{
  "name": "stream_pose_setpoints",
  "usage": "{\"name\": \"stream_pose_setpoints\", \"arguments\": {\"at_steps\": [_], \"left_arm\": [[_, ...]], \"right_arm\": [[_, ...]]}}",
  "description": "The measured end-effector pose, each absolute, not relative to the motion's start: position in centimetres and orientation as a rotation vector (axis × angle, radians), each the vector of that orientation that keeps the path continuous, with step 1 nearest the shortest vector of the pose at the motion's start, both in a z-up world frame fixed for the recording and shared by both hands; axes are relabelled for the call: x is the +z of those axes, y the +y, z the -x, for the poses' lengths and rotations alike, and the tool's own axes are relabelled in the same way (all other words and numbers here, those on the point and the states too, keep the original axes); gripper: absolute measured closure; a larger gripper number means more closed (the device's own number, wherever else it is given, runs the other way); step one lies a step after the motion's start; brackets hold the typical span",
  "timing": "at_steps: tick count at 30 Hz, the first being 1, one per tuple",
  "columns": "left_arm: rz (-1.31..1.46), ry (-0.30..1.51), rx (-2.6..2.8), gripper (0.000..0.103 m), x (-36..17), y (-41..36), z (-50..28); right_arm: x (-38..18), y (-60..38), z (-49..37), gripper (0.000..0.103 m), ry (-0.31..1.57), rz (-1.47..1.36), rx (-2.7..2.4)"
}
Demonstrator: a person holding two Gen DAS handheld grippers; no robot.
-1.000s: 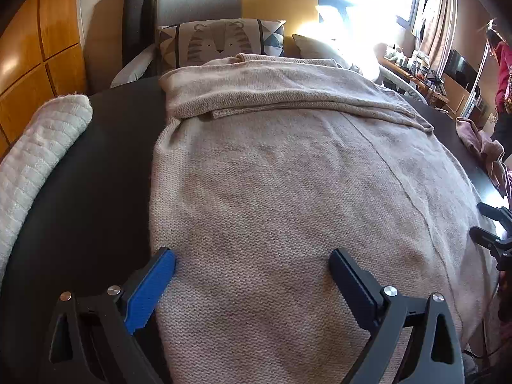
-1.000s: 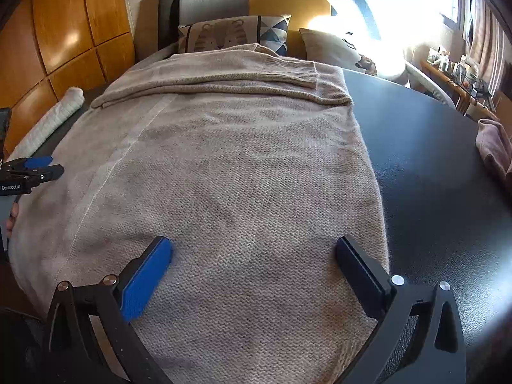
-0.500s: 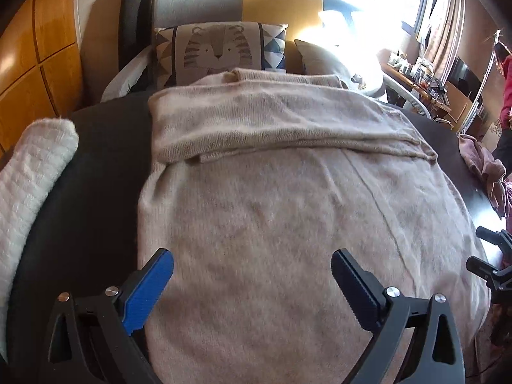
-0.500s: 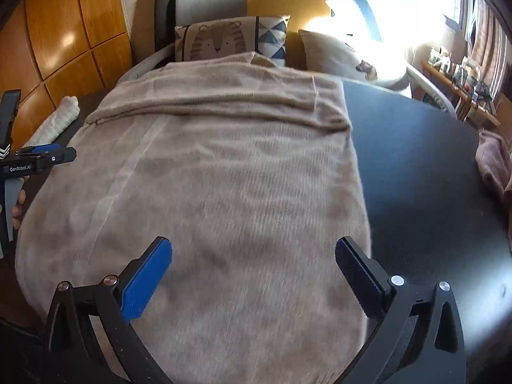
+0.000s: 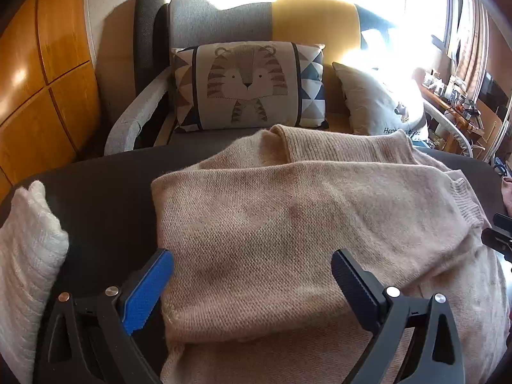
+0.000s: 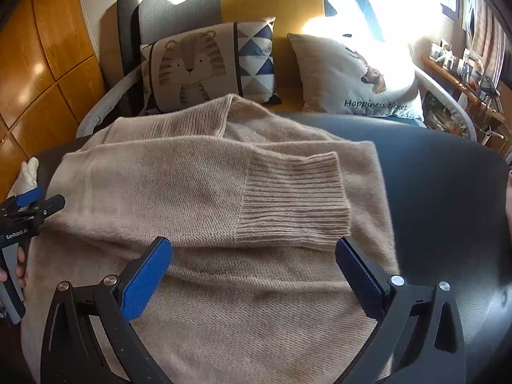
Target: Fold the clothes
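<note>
White knit piece (image 5: 25, 256) lay at the desk's left edge, apart from the work; can't tell whether folded or waiting.

Left tool (image 5: 252, 280) was spread wide, gripping nothing, hovering low over the near-left part of the beige sweater (image 5: 288, 224). Blue pad sat just at the sweater's left folded edge, the other over the knit.

Sweater lay flat on the dark desk (image 5: 105, 198), roughly centre, with the collar end toward the sofa. Done, by my read: both sleeves were brought across the body. One sleeve ran crosswise with its ribbed cuff (image 6: 294, 198) on top of the body near the right edge; a second ribbed band (image 6: 179, 124) lay folded behind it near the collar. Side edges looked straight, so the width fold looked finished.

Right tool (image 6: 252, 275) was also wide, empty, hovering just short of the cuff, with body fabric under it.

Left to do, judging by length: the body was still long toward the near edge, so at least one lengthwise fold, hem up to collar, then a tidy-up. Call it about halfway for this garment.

Far right: a pinkish cloth (image 5: 507, 192) at the desk edge, barely in view, possibly next in line.
</note>
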State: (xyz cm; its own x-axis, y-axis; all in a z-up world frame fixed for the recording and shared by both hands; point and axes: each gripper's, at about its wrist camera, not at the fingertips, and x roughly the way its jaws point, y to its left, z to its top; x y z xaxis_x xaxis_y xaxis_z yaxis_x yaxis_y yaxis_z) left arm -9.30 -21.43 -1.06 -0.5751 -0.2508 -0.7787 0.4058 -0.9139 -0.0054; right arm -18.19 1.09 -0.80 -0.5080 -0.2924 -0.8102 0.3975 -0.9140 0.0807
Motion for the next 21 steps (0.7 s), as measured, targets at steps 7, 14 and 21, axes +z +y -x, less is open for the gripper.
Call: {"name": "stream_pose_setpoints", "arguments": {"at_steps": [7,14,21], "left_arm": [[-1.201,0.363,-2.485,0.000,-3.3,-22.7,9.3],[-1.195,0.336,-2.488,0.000,-3.7,-22.8,10.5],[-1.208,0.322,-2.480,0.000,-3.4,-22.5,10.7]], "right_arm": [[-3.4,0.7,18.4,0.000,0.211,-1.282,-2.411],[-3.8,0.3,19.7,0.000,0.207,-1.280,-2.428],[-2.8,0.6,19.2,0.000,0.220,-1.273,-2.449]]}}
